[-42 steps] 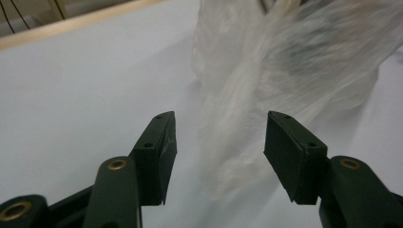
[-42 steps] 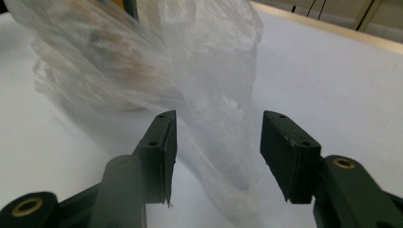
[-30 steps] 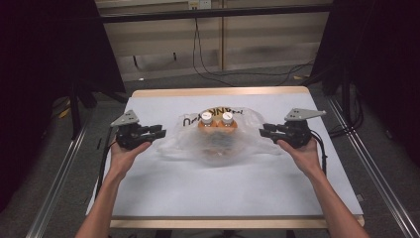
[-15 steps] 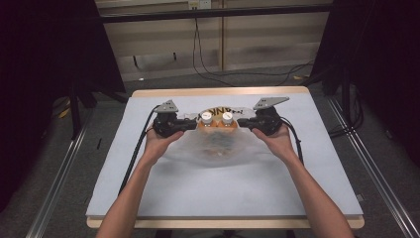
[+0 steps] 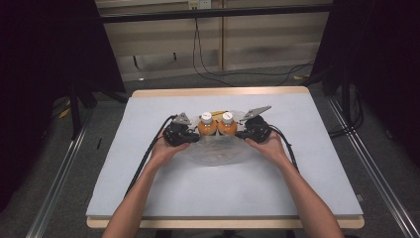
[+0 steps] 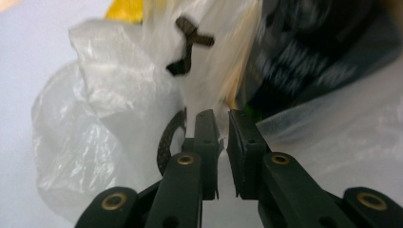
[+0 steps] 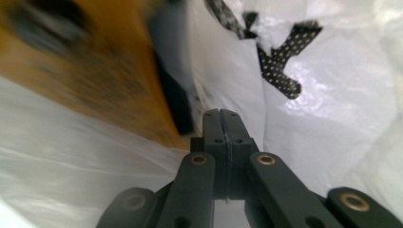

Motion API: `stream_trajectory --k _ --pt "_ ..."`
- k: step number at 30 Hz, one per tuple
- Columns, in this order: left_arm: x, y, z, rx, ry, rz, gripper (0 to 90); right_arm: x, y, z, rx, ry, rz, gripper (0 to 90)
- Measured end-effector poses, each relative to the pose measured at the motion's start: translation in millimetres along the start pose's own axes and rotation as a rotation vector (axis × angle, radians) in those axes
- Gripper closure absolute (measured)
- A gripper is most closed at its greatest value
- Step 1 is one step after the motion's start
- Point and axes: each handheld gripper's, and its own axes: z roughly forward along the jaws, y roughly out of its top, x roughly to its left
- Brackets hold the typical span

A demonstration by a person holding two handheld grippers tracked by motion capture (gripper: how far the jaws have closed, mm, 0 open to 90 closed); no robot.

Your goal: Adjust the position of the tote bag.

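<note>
Two orange bottles (image 5: 205, 125) (image 5: 228, 124) with white caps stand inside a clear plastic bag (image 5: 213, 154) with black print on the table's middle. My left gripper (image 5: 193, 135) is against the bag's left side by the left bottle. Its jaws have just been closing and stand a narrow slit apart, with bunched bag film (image 6: 95, 118) in the slit at my left gripper (image 6: 221, 118). My right gripper (image 5: 240, 133) sits by the right bottle. In its own view my right gripper (image 7: 221, 116) has its pads pressed flat together, with the bag (image 7: 332, 118) and a blurred orange bottle (image 7: 95, 80) around them.
A pale grey mat (image 5: 223, 198) covers the wooden table. Something yellow (image 5: 218, 113) peeks out behind the bottles. Cables trail from both grippers toward the person. Metal rails (image 5: 59, 173) run along both sides of the table, and dark curtains stand left and right.
Both hands have come inward from the bag's outer ends to the bottles and sunk lower. The bag, stretched wide before, now lies bunched between them.
</note>
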Motion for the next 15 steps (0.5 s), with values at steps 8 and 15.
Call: stream_trajectory --k 8,15 --pt "-3.3 -3.7 4.2 0.117 0.065 0.086 87.3 -4.6 -8.1 11.5 0.113 -0.034 -0.058 90.0" --pt "13.4 -14.5 -8.0 0.137 0.085 0.06 90.0 -14.7 -12.4 0.4 0.169 -0.09 -0.081 90.0"
